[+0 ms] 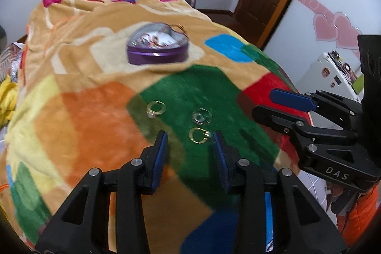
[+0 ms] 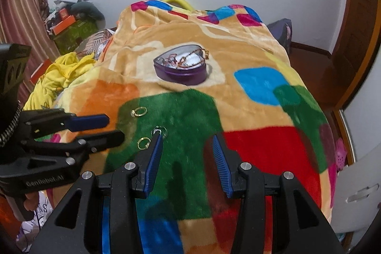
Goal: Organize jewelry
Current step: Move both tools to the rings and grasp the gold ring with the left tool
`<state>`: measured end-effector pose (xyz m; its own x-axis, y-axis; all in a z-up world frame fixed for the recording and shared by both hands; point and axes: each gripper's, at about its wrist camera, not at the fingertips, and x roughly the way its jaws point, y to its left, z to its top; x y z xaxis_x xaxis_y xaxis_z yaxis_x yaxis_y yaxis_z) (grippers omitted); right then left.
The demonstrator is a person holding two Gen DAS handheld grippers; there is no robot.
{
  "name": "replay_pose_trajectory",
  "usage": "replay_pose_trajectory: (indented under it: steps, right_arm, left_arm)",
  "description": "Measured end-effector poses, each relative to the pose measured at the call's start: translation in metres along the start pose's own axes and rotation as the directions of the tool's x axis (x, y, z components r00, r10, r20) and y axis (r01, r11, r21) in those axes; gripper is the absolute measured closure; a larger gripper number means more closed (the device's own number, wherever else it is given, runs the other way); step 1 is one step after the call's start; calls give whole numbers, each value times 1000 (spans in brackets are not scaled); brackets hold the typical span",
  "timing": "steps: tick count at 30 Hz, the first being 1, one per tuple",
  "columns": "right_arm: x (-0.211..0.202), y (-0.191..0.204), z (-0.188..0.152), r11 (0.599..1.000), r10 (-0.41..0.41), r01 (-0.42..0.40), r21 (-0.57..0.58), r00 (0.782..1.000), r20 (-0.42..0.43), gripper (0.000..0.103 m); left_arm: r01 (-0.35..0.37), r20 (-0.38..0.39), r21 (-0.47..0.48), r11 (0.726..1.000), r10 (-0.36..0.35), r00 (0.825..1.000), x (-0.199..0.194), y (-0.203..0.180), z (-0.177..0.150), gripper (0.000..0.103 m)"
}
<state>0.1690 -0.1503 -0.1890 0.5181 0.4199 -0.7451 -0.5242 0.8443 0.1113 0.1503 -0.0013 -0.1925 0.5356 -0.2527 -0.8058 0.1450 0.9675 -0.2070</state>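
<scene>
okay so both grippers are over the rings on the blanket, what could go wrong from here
1. The three rings, such as the gold ring nearest the open left gripper, lie on the plush blanket; fingers may press one into the pile or flick it away.
2. The silver ring sits close beside it, so one grab could disturb both.
3. The heart-shaped tin rests on soft, uneven bedding and might tip.

A bed is covered by a plush blanket (image 2: 250,97) with patches of orange, green, red, blue and beige. On a beige patch further back stands a purple heart-shaped tin (image 2: 180,67), open, with what seems to be a chain inside, though this is blurred. On the green patch lie three rings: one gold ring (image 1: 156,108) apart to the left, a silver ring (image 1: 202,116) and another gold ring (image 1: 199,135) just beside each other.
</scene>
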Motion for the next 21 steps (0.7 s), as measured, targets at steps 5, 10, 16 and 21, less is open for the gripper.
replay_pose_trajectory:
  steps: [5,10,16,21]
  right_arm:
    - [1,-9,-8,1000,-10,10,25,1000,-15,63]
    - [-2,-14,-10,999,-22,22,30,1000,-14,63]
    - [-1,-16,-7,999,-11,11,33,1000,-6,63]
    - [11,-9,-3,1000,9,-8,20,1000,-24,63]
  left_arm:
    - [16,-37,16,1000,-16,999,18,-10,-2,65]
    - [8,-36,-30,1000,-9,999,31,-5,-5,67]
    - [-2,-19,-29,1000,1,1000,30,-2,-6,82]
    - [-44,15,2,999,44,999,12,1,-7,82]
